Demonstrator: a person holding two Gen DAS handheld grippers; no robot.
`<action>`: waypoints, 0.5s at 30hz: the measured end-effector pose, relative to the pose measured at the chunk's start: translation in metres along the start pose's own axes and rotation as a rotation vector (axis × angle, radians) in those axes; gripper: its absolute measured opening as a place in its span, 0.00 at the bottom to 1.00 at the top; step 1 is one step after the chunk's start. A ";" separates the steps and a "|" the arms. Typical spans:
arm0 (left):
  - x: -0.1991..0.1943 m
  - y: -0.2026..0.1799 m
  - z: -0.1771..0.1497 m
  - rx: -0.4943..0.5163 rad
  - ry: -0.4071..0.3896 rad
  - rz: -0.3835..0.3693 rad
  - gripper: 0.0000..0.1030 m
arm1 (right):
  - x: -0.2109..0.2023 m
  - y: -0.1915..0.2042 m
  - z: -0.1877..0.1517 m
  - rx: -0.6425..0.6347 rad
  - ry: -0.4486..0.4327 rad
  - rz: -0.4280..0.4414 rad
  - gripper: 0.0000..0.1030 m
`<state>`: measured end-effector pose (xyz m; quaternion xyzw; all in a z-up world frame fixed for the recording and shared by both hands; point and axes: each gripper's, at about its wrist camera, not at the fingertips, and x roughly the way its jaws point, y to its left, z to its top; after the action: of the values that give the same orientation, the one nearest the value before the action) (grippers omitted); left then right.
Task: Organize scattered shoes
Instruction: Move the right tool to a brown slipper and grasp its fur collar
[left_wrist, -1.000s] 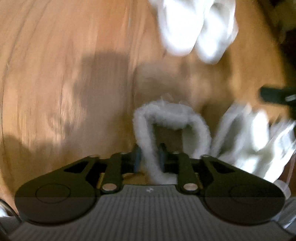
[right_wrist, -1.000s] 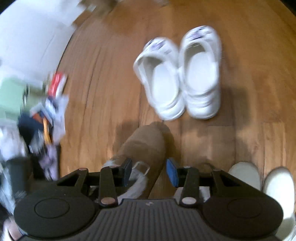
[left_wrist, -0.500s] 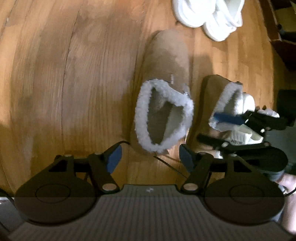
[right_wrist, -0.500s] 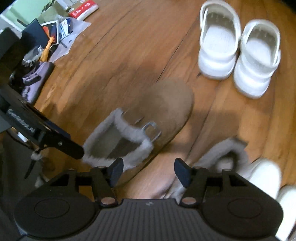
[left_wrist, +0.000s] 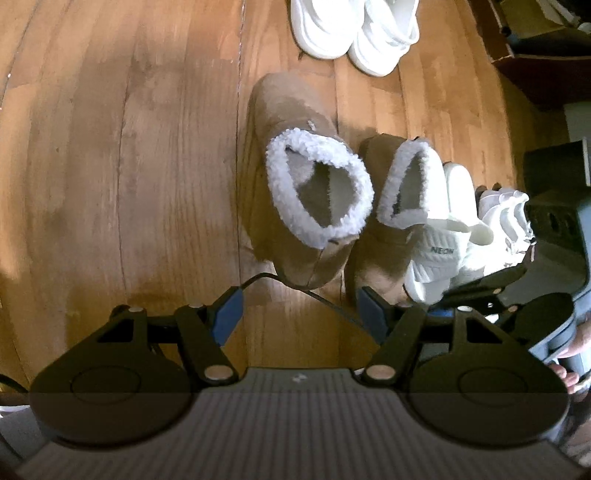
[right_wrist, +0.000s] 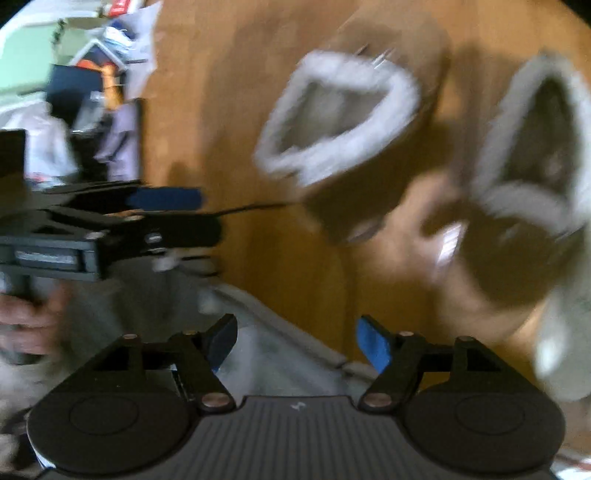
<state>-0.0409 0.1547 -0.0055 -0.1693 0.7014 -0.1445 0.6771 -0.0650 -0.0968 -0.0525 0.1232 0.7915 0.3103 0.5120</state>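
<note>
From the left wrist, the left gripper (left_wrist: 299, 314) stands wide and holds nothing, its blue pads spread just short of the two tan fleece-lined slippers (left_wrist: 295, 177) on the wood floor (left_wrist: 129, 155). The pair lies straight ahead of it, side by side, heels toward the tongs and toes running away toward the white clogs (left_wrist: 351, 33) at the far edge of the view. White sneakers (left_wrist: 461, 229) press against the right-hand slipper, and the right gripper (left_wrist: 491, 284) shows past them. From the right wrist, badly blurred, the right gripper (right_wrist: 295, 343) is also spread and empty; the slippers (right_wrist: 343, 122) lie ahead and to its right, the left gripper (right_wrist: 122, 218) off to its left. I'd judge the slippers already paired, and the left gripper the one squarely in line with them.
</note>
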 end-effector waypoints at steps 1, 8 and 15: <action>-0.005 0.000 -0.002 0.002 -0.010 0.001 0.66 | -0.001 0.002 -0.002 0.011 0.006 0.038 0.71; -0.040 0.007 -0.011 0.024 -0.095 0.021 0.69 | -0.011 0.009 -0.006 0.115 0.023 0.297 0.71; -0.087 0.025 -0.021 0.035 -0.264 0.174 0.72 | -0.025 -0.012 -0.006 0.293 -0.032 0.435 0.73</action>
<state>-0.0604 0.2138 0.0629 -0.1137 0.6157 -0.0737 0.7763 -0.0573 -0.1208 -0.0397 0.3682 0.7747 0.2930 0.4224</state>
